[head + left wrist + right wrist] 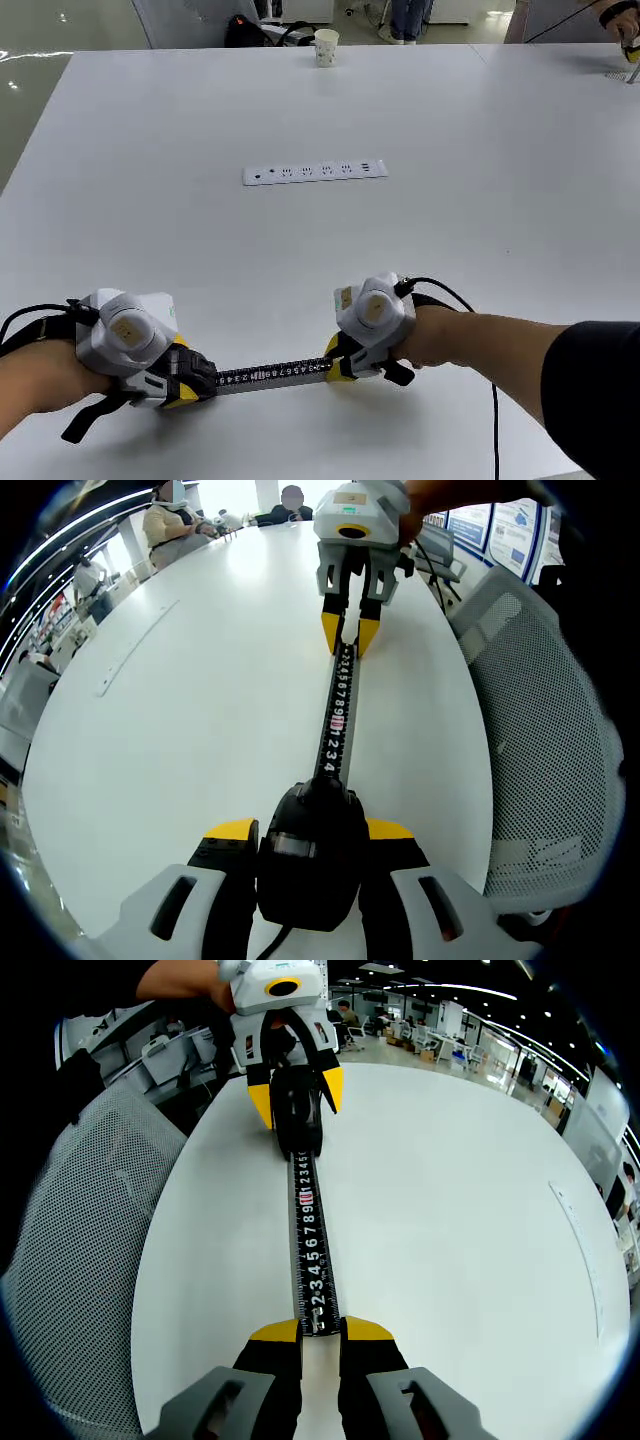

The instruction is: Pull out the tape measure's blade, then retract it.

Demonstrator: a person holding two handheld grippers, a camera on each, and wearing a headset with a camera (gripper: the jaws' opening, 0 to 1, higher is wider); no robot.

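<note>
Stretching along the near edge of the wide white table (300, 110), the tape measure (297, 1110) sits between the two claws, partly extended. The left claw (188, 378) is clamped round the black, blocky plastic case (310, 865). The right claw (336, 368) is pinched narrow on the free end of the dark steel blade with white numerals (272, 374). Only a short run of blade is out, so the pulling step looks to be in hand. The next move calls for parting the claws straight along the blade's line, keeping it flat and untwisted.
</note>
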